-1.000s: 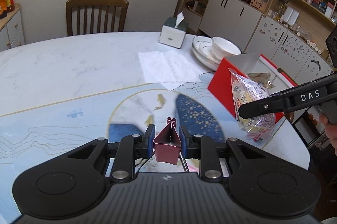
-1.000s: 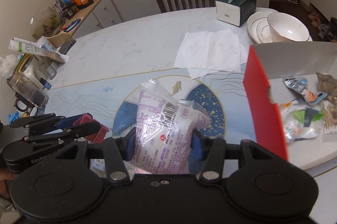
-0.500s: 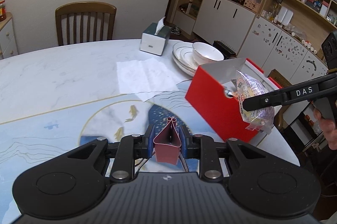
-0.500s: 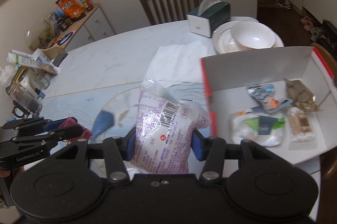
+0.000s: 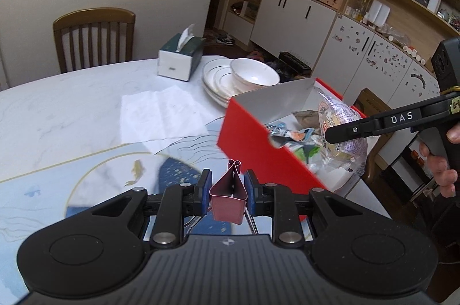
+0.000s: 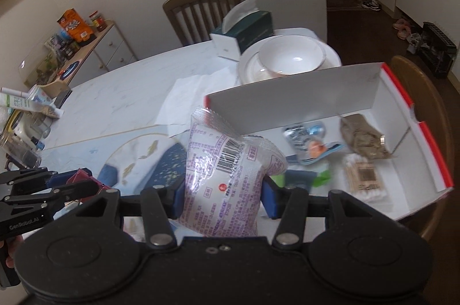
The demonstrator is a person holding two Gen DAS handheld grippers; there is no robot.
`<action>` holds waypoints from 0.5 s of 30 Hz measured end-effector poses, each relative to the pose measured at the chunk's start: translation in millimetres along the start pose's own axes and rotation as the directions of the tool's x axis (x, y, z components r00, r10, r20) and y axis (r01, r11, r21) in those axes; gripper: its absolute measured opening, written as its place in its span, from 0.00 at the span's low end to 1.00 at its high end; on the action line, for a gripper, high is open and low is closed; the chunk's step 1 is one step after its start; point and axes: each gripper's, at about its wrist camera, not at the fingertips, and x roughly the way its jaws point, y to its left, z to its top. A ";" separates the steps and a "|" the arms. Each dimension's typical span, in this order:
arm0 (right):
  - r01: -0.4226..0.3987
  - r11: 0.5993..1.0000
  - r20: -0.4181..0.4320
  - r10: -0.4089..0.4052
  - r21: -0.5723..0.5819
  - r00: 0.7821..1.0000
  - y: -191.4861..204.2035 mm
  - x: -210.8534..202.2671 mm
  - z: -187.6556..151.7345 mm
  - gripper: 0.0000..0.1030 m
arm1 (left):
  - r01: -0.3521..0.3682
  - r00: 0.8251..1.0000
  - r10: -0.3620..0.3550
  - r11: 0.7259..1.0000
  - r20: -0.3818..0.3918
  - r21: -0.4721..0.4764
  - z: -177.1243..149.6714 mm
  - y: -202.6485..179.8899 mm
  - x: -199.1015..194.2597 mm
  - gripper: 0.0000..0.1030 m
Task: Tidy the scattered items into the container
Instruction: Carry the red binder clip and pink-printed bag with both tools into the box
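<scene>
My left gripper (image 5: 227, 184) is shut on a dark red binder clip (image 5: 228, 197), held above the table just short of the red box (image 5: 258, 152). My right gripper (image 6: 222, 197) is shut on a clear snack packet with purple print (image 6: 227, 178), which hangs over the box's near left corner. From the left wrist view that packet (image 5: 342, 129) and the right gripper's arm (image 5: 382, 122) are above the box's open top. The red box (image 6: 431, 150) has a white inside and holds several small packets. The left gripper (image 6: 86, 184) with the clip shows at lower left in the right wrist view.
White plates with a bowl (image 5: 253, 75) stand behind the box, beside a green tissue box (image 5: 179, 58). A white paper napkin (image 5: 161, 115) lies mid-table. A wooden chair (image 5: 93, 38) is at the far side. The box sits at the table's right edge; a second chair (image 6: 422, 95) is beyond it.
Both grippers have moved toward the red box with their loads. The snack packet has gone from beside the box's red wall to above its open inside. Neither grip has altered.
</scene>
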 end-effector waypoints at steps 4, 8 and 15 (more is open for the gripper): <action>0.024 1.000 0.010 -0.024 0.014 1.000 -20.3 -2.6 3.6 0.49 | 0.014 1.000 -0.014 1.000 -0.005 0.020 7.3 -16.0 11.5 0.22; 0.055 0.998 0.023 -0.055 0.025 0.998 -40.7 -5.4 4.2 0.49 | 0.032 0.999 -0.032 0.998 -0.010 0.047 16.1 -33.6 22.5 0.22; 0.102 0.993 0.031 -0.103 0.052 0.994 -75.9 -10.8 4.3 0.49 | 0.071 0.997 -0.069 0.992 -0.022 0.100 29.4 -66.6 45.0 0.22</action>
